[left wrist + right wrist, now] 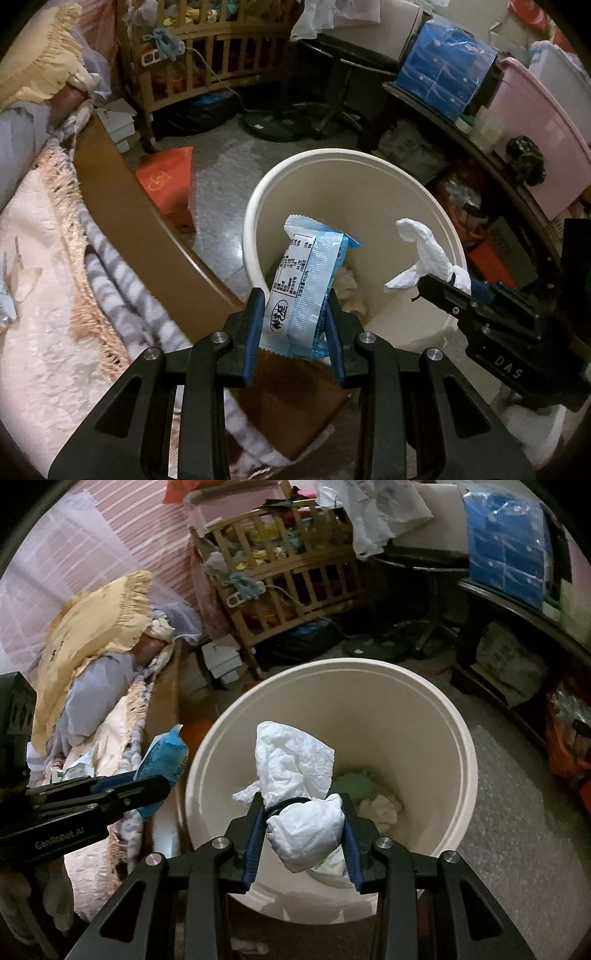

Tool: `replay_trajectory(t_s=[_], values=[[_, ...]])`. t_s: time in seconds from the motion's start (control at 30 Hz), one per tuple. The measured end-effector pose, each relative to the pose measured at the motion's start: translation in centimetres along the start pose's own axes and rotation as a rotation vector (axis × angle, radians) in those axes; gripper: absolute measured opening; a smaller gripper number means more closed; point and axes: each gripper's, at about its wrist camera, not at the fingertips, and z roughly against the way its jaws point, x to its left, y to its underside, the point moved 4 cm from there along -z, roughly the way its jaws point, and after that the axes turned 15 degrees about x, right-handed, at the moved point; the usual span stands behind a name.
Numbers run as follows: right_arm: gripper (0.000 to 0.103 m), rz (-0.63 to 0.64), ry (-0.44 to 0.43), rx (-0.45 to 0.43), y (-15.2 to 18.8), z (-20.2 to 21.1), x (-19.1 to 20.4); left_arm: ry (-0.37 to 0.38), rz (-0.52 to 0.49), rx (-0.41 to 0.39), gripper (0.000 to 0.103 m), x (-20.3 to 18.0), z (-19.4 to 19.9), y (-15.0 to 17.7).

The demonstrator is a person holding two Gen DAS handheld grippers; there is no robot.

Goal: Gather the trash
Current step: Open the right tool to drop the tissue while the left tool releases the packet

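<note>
My left gripper point(295, 299) is shut on a blue and white snack wrapper point(306, 280) and holds it over the near rim of a cream waste bin point(258, 192). My right gripper point(303, 805) is shut on a crumpled white tissue point(295, 771) above the same bin point(461, 738). The tissue point(424, 251) and the right gripper point(443, 288) show at the right of the left wrist view. The wrapper point(164, 755) and the left gripper point(140, 786) show at the left of the right wrist view. Crumpled paper and a green scrap point(354, 782) lie in the bin's bottom.
A bed with blankets point(48, 258) and a brown frame point(122, 206) lies left of the bin. A wooden crib point(207, 55), a fan base point(273, 125), a red bag point(170, 181) and a dark shelf point(461, 125) with boxes surround the floor.
</note>
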Motion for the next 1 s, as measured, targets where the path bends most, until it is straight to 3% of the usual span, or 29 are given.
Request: replay_trajectory(t_s=[0.8, 0.97, 1.0], values=[[0.036, -0.042, 0.019, 0.002, -0.1, -0.6, -1.3, 0.066, 0.001, -0.007, 0.029, -1.1, -1.7, -1.3], [0.041, -0.049, 0.022, -0.002, -0.1, -0.6, -1.4, 0.103, -0.001, -0.01, 0.032, -1.1, -1.6, -1.4], [0.043, -0.049, 0.024, -0.002, -0.1, -0.6, -1.4, 0.108, -0.002, -0.008, 0.037, -1.2, -1.6, -1.3]])
